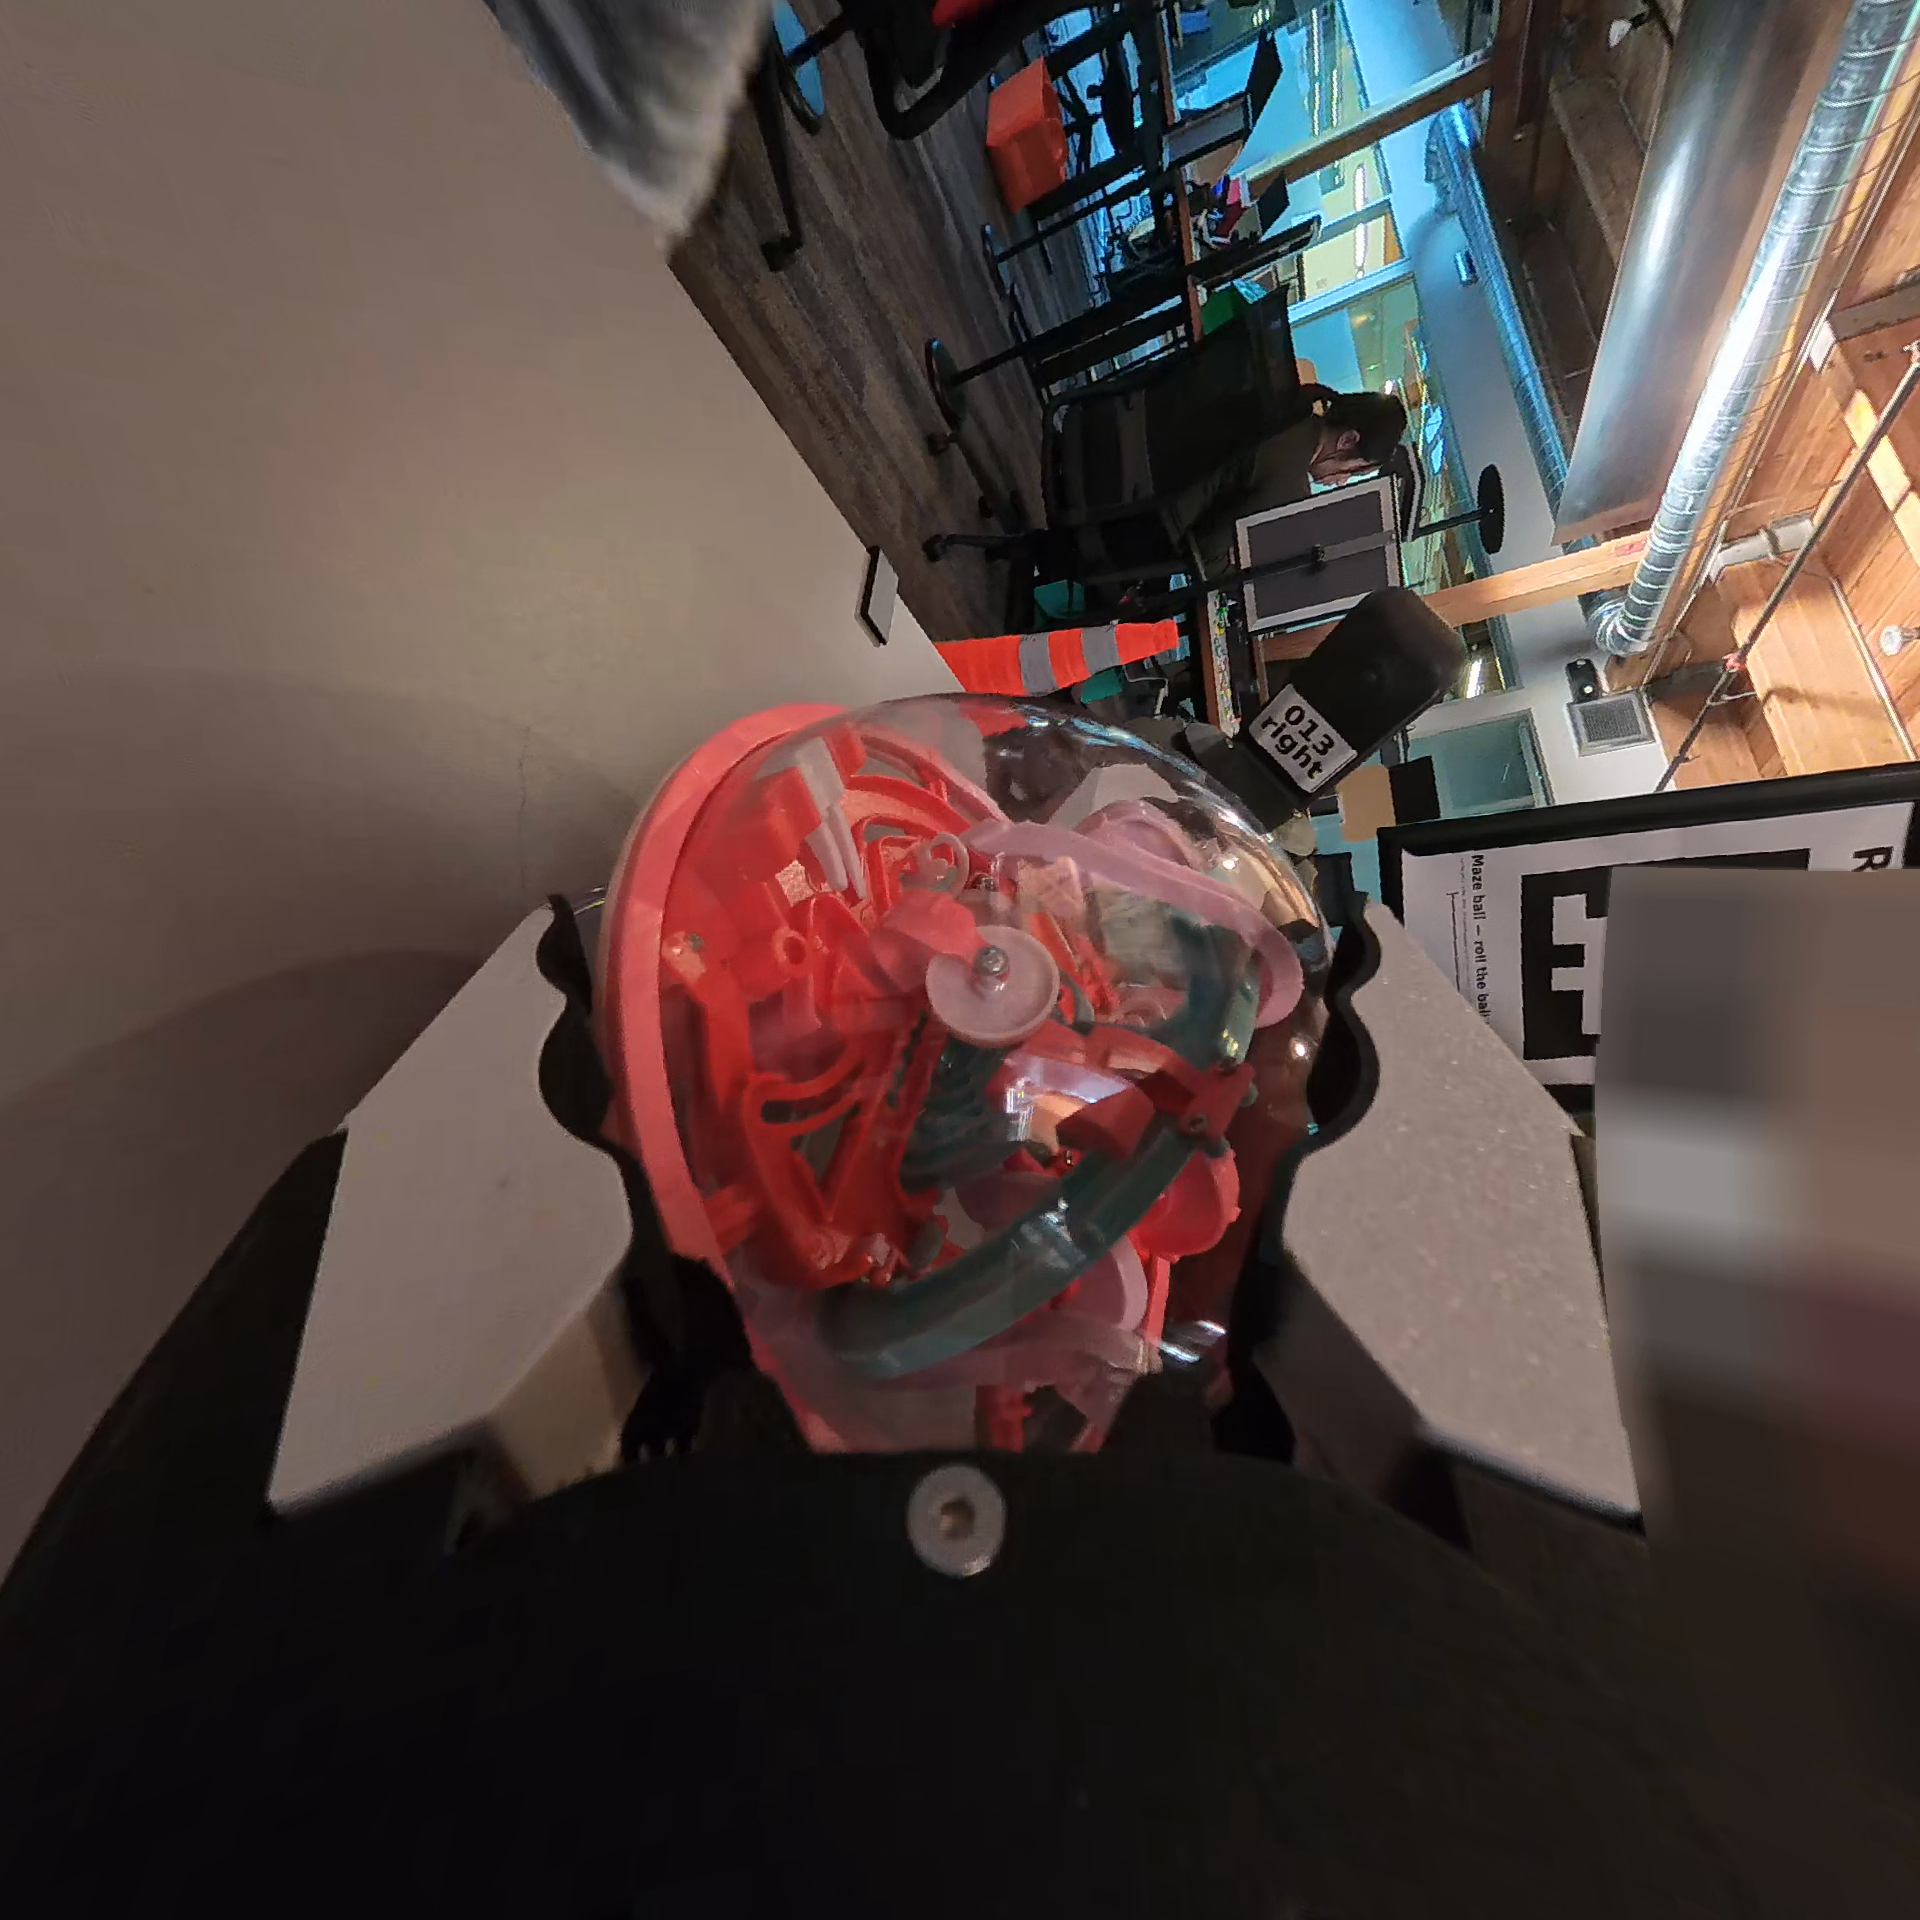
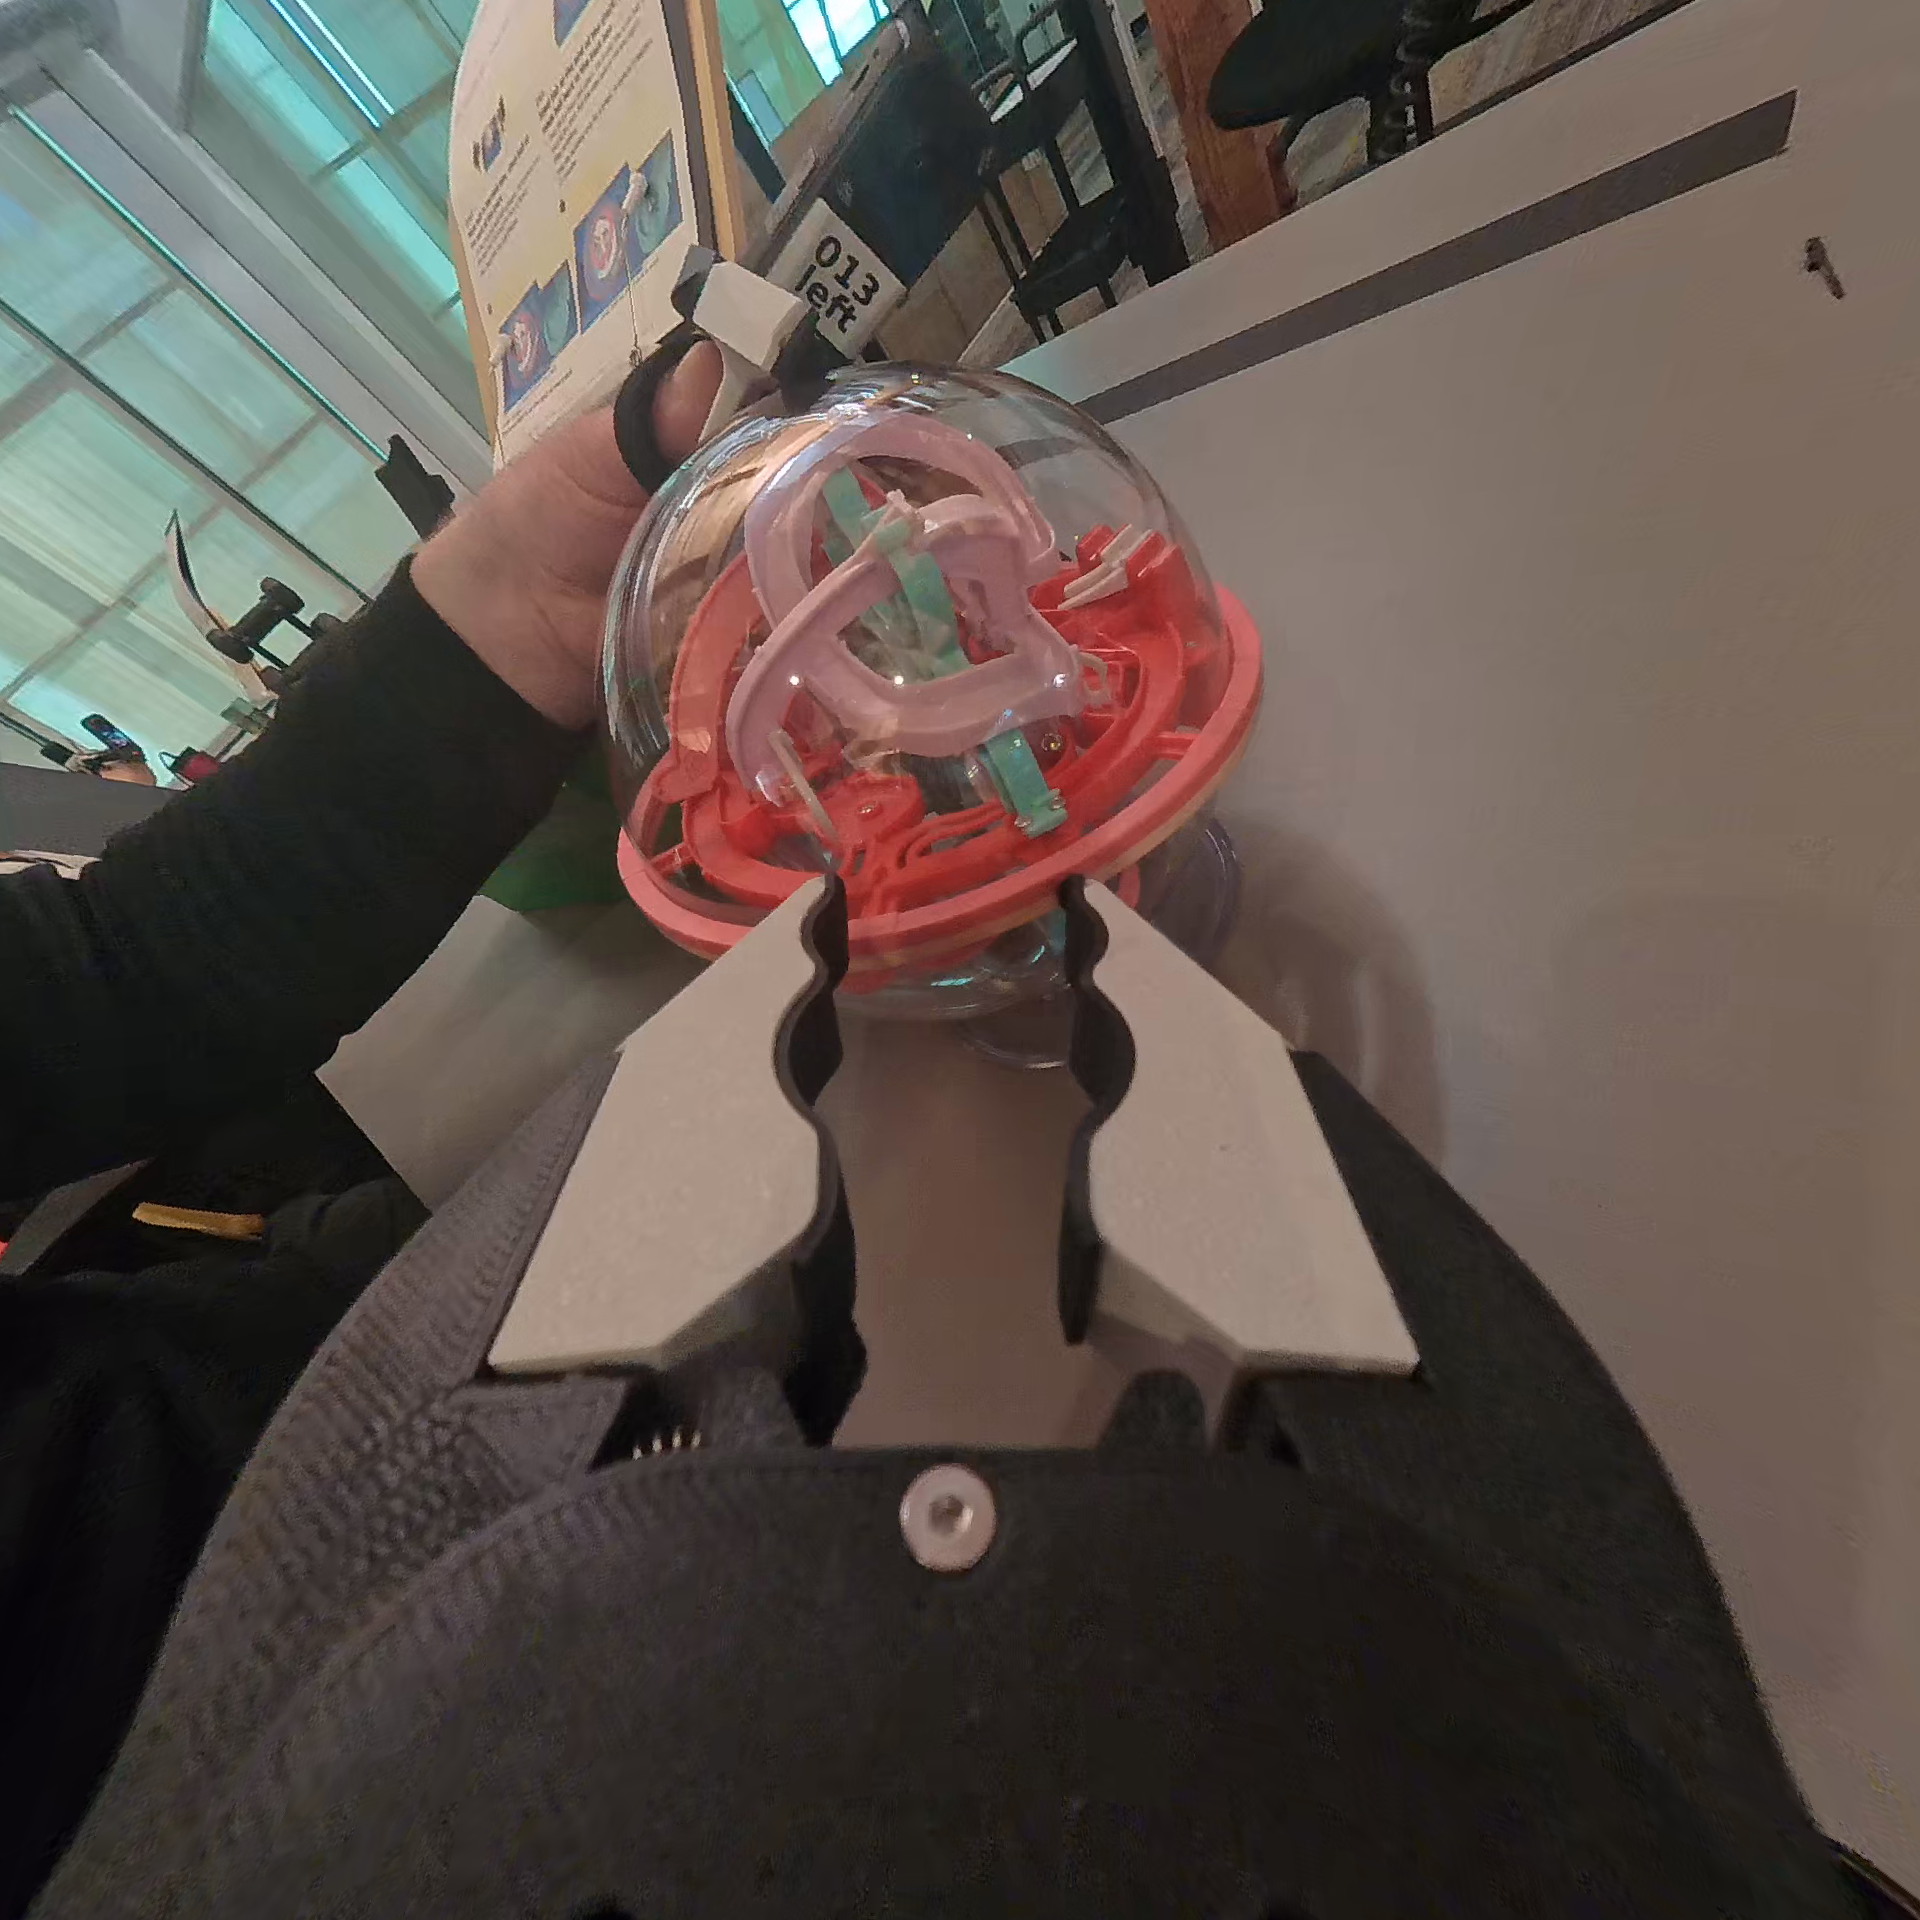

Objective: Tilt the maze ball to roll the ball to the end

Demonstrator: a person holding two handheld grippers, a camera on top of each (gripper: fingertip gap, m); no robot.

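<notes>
1. left gripper (image 1: 951,1039) is clamping the maze ball (image 1: 935,1049) deep between widely spread fingers.
2. right gripper (image 2: 948,904) is pinching the sphere's red rim (image 2: 1242,675), jaws partly apart.
3. maze ball is tilting above the white table (image 2: 1558,727); i'd be rotating slowly, both grips moving together.

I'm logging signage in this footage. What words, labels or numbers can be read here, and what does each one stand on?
I do not quote writing; these things bear it:
White label on the right hand-held gripper: legible.
White tag on the left hand-held gripper: legible.
White sign with black print: partly legible.
Yellow poster: too small.
Maze ball: none seen.
</notes>
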